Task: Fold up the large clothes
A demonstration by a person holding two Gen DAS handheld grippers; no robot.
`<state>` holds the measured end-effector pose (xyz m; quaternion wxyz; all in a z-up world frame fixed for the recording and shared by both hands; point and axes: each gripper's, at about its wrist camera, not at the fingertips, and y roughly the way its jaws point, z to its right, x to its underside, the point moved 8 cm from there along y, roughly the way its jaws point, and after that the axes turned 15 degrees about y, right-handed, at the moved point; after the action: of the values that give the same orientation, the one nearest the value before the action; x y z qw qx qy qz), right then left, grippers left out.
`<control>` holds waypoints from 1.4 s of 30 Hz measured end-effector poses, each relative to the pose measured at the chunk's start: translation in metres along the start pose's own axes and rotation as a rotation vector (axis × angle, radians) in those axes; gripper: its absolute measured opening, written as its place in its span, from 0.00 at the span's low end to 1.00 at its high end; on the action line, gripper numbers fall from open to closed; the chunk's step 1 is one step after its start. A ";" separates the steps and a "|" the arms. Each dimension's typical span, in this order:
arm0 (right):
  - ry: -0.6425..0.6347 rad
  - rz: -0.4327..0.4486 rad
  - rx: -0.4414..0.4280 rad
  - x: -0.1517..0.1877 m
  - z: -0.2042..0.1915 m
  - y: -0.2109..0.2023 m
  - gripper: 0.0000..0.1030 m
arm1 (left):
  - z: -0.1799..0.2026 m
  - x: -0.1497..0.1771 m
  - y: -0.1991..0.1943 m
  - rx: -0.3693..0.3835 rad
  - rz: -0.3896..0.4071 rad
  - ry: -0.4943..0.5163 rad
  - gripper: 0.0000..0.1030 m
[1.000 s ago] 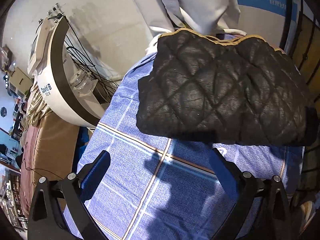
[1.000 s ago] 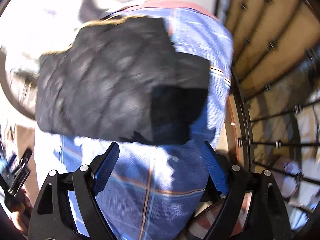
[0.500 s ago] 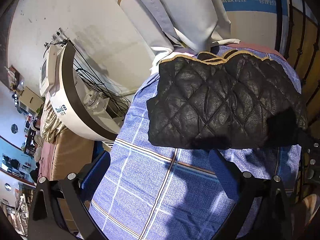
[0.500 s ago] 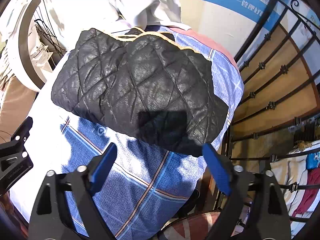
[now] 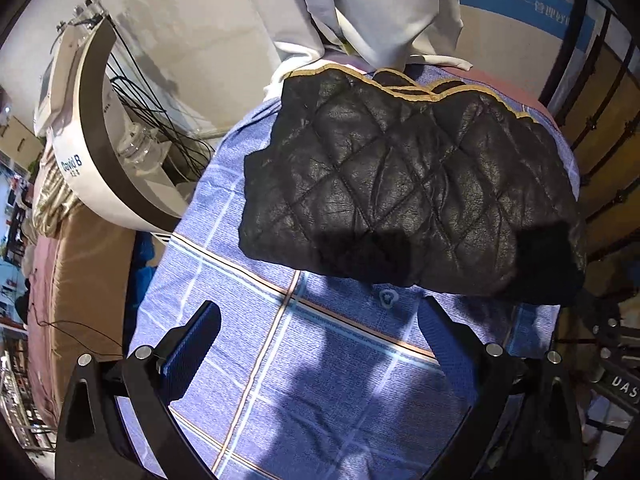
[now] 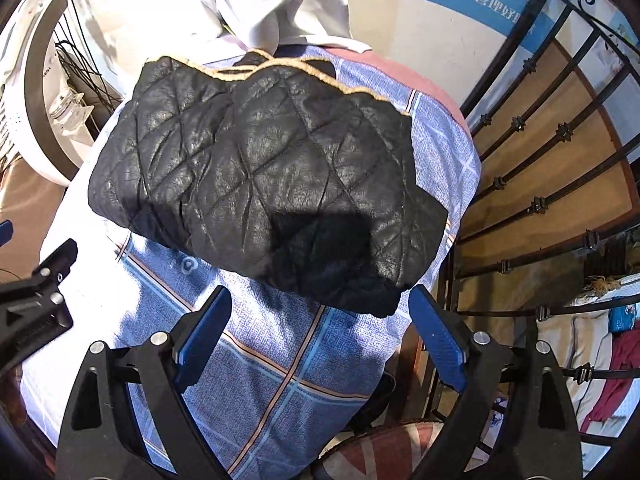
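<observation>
**Grippers hang empty over a folded quilted jacket**

The left hand-held gripper (image 5: 320, 344), its blue-padded black jaws spread wide, hovers over bare checked cloth and grips nothing; the right hand-held gripper (image 6: 320, 328) is likewise spread and empty, its jaws framing the near edge of the garment from above. The black diamond-quilted leather-look jacket with tan piping (image 5: 408, 184) lies folded into a thick rectangular bundle on the blue checked sheet with orange and white stripes (image 5: 304, 384), towards its far end, with the piped edge farthest from the grippers and a dark knitted band at the near right corner (image 6: 340, 280). White hanging fabric (image 5: 384, 4) falls just behind it.

The jacket looks padded and fairly heavy, soft enough to bend yet springy, so a fold would likely bulge open if released carelessly. Its glossy creased face appears slick, and a shallow pinch could slide off. The surer holds seem to be the stacked layers at the near corners, or the ribbed band, where the blue pads can bite through the full thickness.
</observation>
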<state>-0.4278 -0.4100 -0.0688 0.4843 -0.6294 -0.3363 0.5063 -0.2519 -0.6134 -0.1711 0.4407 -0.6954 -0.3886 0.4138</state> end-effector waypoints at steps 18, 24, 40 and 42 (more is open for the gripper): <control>-0.016 -0.038 0.000 0.009 -0.001 0.014 0.86 | -0.010 0.003 -0.005 -0.106 -0.002 0.050 0.94; -0.013 -0.032 0.003 0.007 0.000 0.014 0.86 | -0.009 0.002 -0.005 -0.109 -0.001 0.047 0.94; -0.020 -0.035 0.000 0.009 -0.001 0.014 0.86 | -0.008 0.003 -0.007 -0.103 -0.002 0.054 0.94; -0.017 -0.035 0.001 0.009 0.000 0.014 0.86 | -0.008 0.003 -0.006 -0.099 -0.003 0.054 0.94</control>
<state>-0.4260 -0.4061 -0.0848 0.4904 -0.6187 -0.3514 0.5032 -0.2451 -0.6109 -0.1638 0.4167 -0.7265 -0.3976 0.3748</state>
